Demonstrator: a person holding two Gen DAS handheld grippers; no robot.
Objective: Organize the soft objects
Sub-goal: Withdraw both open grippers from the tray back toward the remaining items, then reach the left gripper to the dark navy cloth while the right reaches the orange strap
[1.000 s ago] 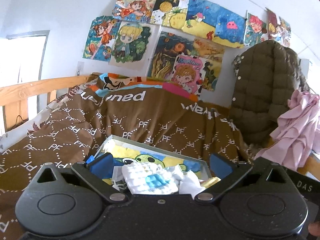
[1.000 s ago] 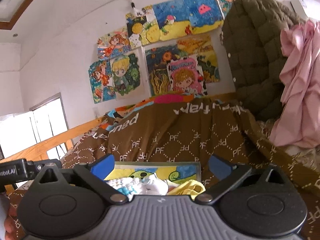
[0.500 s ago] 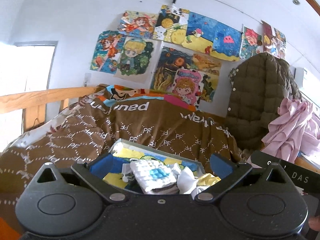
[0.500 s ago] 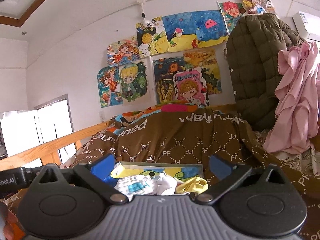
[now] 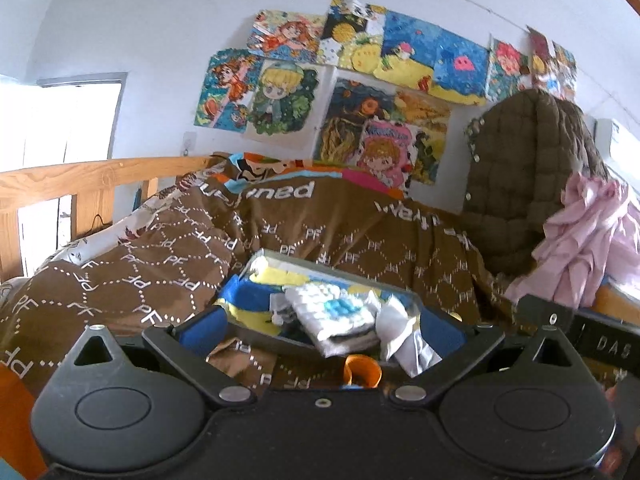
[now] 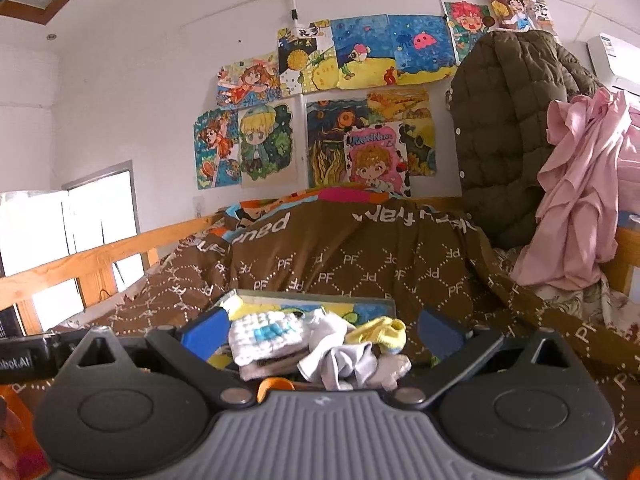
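The small socks lay piled in a shallow tray on the brown bed cover. They looked light and limp; pinching a bunched fold seemed best. Both hand-held grippers stood wide open, holding nothing.

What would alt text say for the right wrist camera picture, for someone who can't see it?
An open two-finger gripper points at a shallow tray on a brown quilt, holding a white-and-blue knitted cloth, white socks and a yellow sock. Behind, cartoon drawings cover the wall beside an olive jacket and pink garment.
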